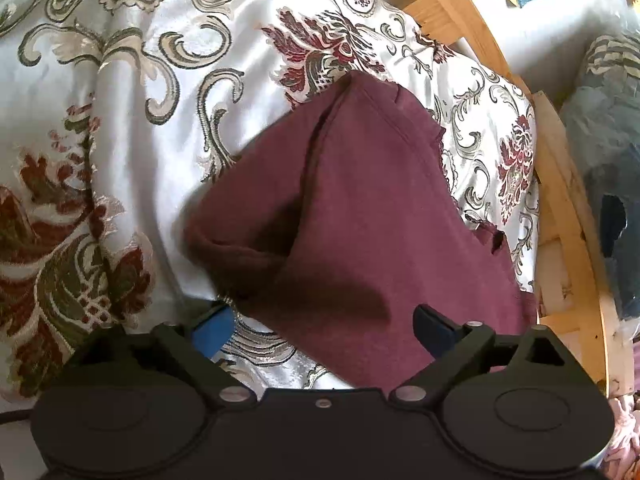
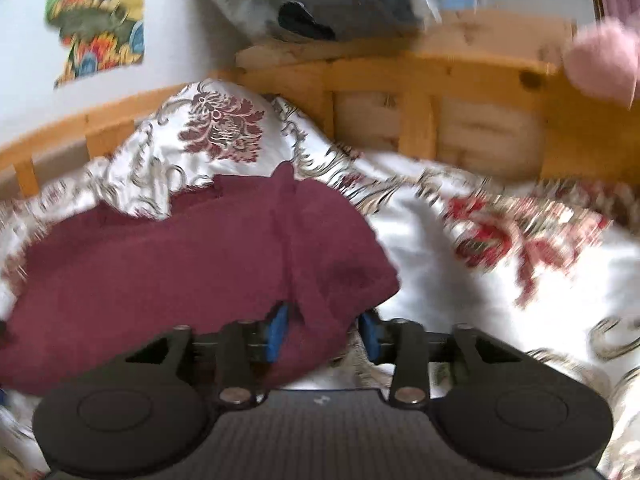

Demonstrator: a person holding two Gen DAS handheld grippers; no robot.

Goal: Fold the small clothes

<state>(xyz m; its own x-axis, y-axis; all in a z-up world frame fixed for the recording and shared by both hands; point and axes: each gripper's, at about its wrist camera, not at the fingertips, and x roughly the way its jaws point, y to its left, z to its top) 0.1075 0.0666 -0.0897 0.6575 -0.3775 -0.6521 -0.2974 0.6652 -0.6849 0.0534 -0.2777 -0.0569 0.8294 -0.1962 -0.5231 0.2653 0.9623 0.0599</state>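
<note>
A maroon garment (image 1: 344,200) lies on a white satin bedspread with red and green floral embroidery (image 1: 120,120). My left gripper (image 1: 324,328) is open, its blue-padded fingers spread wide over the garment's near edge, which drapes between them. In the blurred right wrist view the same maroon garment (image 2: 180,264) lies left of centre. My right gripper (image 2: 324,336) is open, its blue pads on either side of a bunched fold of the garment's near right corner.
A wooden bed frame (image 1: 560,200) runs along the right side, and across the back in the right wrist view (image 2: 440,80). Bagged dark items (image 2: 340,4) and a pink cloth (image 2: 600,60) sit beyond the frame. A colourful picture (image 2: 96,20) hangs on the wall.
</note>
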